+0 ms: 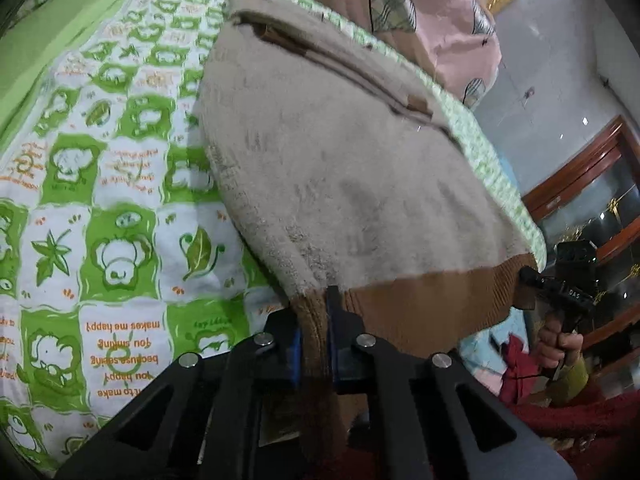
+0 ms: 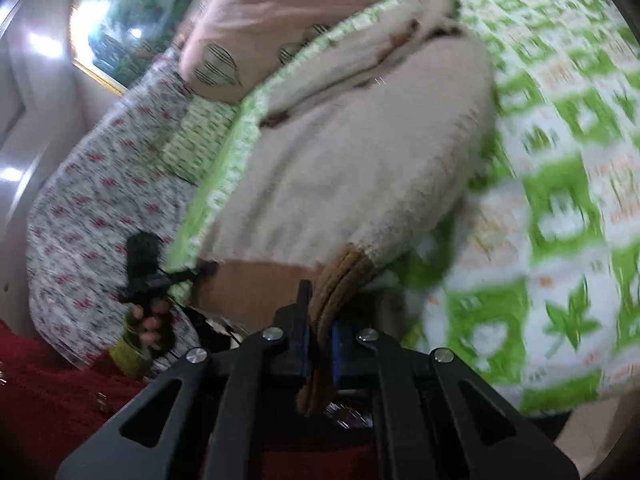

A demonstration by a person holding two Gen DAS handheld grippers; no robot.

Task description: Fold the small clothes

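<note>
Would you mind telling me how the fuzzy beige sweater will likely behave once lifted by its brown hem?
The sweater looks floppy and will probably sag between the left gripper and right gripper. Its ribbed hem should resist slipping.

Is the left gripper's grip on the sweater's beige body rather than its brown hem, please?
No, the left gripper is shut on the brown hem at a bottom corner of the sweater.

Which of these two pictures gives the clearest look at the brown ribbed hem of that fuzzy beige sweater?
The left wrist view: the sweater's brown hem shows sharp, stretching from the left gripper towards the right gripper. The right wrist view is blurred, showing only a bunched hem corner in its fingers.
</note>
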